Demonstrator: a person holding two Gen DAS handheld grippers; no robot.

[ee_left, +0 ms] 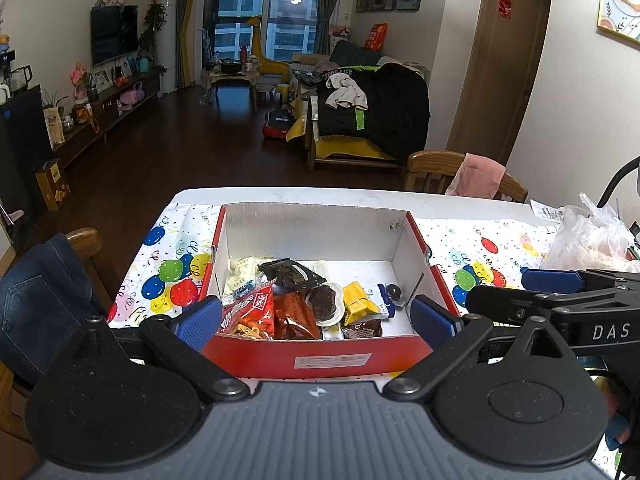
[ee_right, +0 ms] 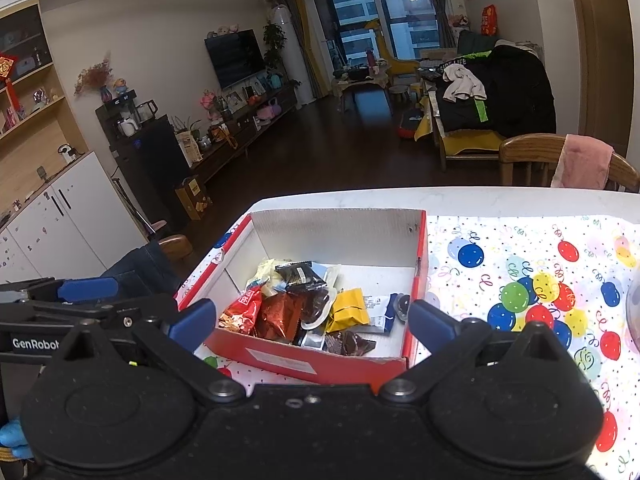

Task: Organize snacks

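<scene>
"DAS" is read on the right gripper's arm in the left view; "GenRobot" is read on the left gripper's arm in the right view; a white label is seen on the box (ee_left: 334, 360) front, its text too small to read; white characters are seen on the red packet (ee_left: 256, 312), not legible.

Left gripper (ee_left: 318, 318): jaws spread wide, nothing held; blue pads are seen on either side of the box's near end. Right gripper (ee_right: 312, 320): jaws likewise spread wide and empty, held just before the near wall of the box.

Snacks (ee_right: 312, 304) are piled in the near half of the box; yellow packet (ee_left: 360, 302), dark packet (ee_left: 290, 272), red packet and brown foil pack (ee_right: 280, 316) lie among them; far half is bare. Box sits on balloon-print cloth (ee_right: 520, 280) on the table (ee_left: 320, 196). Clear plastic bag (ee_left: 592, 236) lies well right of the box.
</scene>
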